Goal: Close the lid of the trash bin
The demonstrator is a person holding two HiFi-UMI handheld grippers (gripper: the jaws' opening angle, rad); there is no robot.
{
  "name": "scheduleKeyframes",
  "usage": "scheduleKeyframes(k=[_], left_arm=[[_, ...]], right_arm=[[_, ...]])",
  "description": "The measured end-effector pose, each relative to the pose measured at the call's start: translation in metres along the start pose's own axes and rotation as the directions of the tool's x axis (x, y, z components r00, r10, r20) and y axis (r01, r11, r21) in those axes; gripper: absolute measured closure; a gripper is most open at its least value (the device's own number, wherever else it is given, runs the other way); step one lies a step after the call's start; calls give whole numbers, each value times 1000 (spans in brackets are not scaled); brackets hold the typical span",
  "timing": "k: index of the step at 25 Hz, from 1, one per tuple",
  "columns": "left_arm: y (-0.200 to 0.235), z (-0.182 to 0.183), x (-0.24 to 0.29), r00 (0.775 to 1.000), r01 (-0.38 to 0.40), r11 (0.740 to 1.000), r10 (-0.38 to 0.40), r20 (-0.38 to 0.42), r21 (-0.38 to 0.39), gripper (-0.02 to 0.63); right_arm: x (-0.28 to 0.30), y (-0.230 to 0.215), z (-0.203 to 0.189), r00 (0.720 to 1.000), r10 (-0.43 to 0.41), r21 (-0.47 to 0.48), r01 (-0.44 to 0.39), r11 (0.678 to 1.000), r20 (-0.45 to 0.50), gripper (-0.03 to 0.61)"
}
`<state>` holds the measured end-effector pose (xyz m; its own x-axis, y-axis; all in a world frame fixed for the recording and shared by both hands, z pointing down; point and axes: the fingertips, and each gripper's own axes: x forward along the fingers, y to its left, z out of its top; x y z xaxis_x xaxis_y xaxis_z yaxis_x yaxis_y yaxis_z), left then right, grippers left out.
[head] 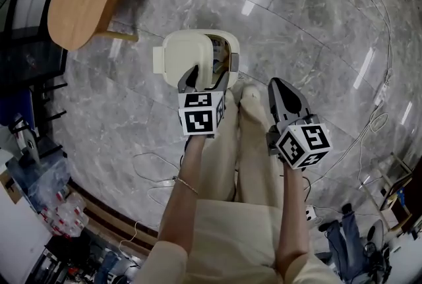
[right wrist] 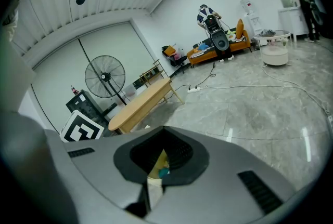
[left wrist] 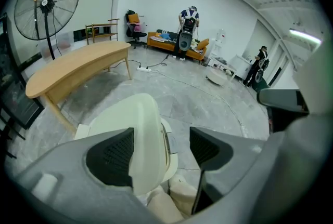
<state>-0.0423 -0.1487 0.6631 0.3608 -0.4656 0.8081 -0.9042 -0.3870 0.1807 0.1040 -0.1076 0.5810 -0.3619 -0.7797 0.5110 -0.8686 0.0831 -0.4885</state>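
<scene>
Grey marble floor (head: 316,26) holds the trash bin (head: 227,45). Its lid (head: 186,55) stands upright between the left gripper's (left wrist: 161,132) wide jaws, and the right gripper (head: 280,88) is pinched closed.

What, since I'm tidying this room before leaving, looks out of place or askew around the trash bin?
The lid of the trash bin stands raised, leaving the bin open. The left gripper, jaws apart, straddles the lid's edge. Loose cables trail across the floor. Nothing looks spilled or damaged.
</scene>
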Motion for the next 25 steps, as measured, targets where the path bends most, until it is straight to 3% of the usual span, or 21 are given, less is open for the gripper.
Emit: scheduleKeyframes(k=[13, 25], left_arm=[[-17, -21, 34, 997, 61, 998, -63, -47, -27, 291], [-23, -38, 67, 994, 83, 991, -90, -56, -103, 291]], right_arm=[[3, -9, -16, 1000, 14, 7, -14, 1000, -24, 574], [8, -30, -33, 999, 12, 21, -11, 1000, -41, 574]])
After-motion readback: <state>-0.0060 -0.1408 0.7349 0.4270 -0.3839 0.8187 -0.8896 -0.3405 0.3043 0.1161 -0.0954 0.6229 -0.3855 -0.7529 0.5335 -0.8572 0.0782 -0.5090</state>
